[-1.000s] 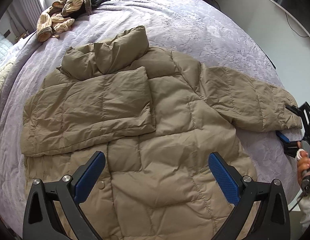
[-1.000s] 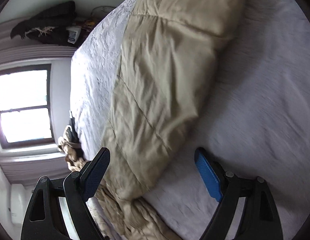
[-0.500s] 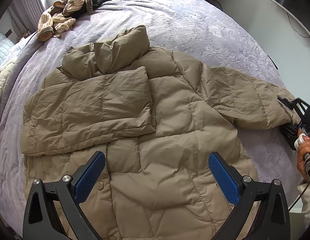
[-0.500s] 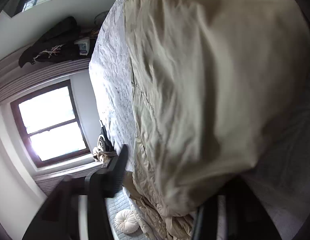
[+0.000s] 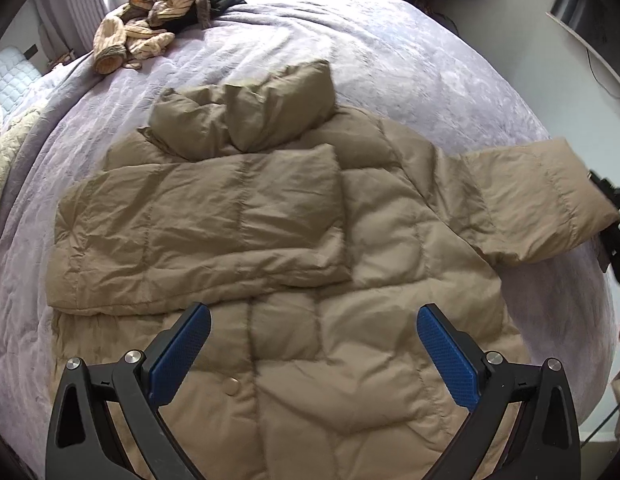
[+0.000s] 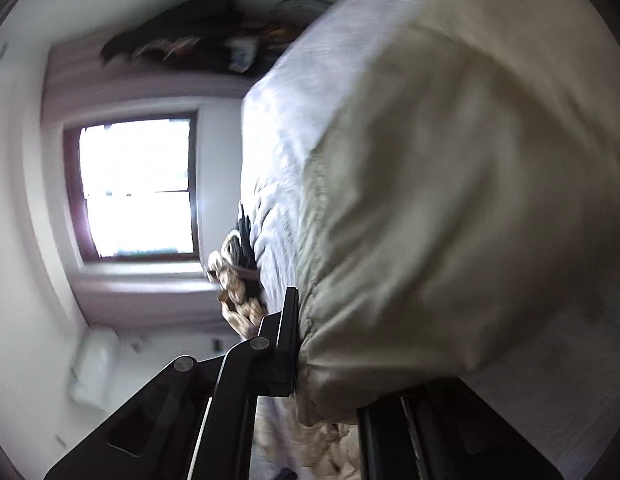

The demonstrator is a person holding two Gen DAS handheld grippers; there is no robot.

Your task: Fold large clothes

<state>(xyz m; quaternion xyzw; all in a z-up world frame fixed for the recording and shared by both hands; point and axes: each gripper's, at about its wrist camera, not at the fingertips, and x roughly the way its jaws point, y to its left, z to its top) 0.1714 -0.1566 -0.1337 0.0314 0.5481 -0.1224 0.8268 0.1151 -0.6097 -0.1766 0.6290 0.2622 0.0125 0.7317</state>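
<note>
Lavender quilted bed [image 5: 390,60] bears tan jacket [image 5: 350,320]; bright window [image 6: 137,188] beyond.

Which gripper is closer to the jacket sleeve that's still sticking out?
Right. The right gripper is closing on the sleeve cuff; the left gripper hovers open over the jacket's front.

My left gripper [image 5: 314,354] hangs with its jaws wide apart, pointing steeply down; my right gripper [image 6: 330,364] is closing, jaws pinching fabric.

black gripper [image 5: 310,354] frames, blue textured pads [image 5: 177,350], silver screws.
</note>
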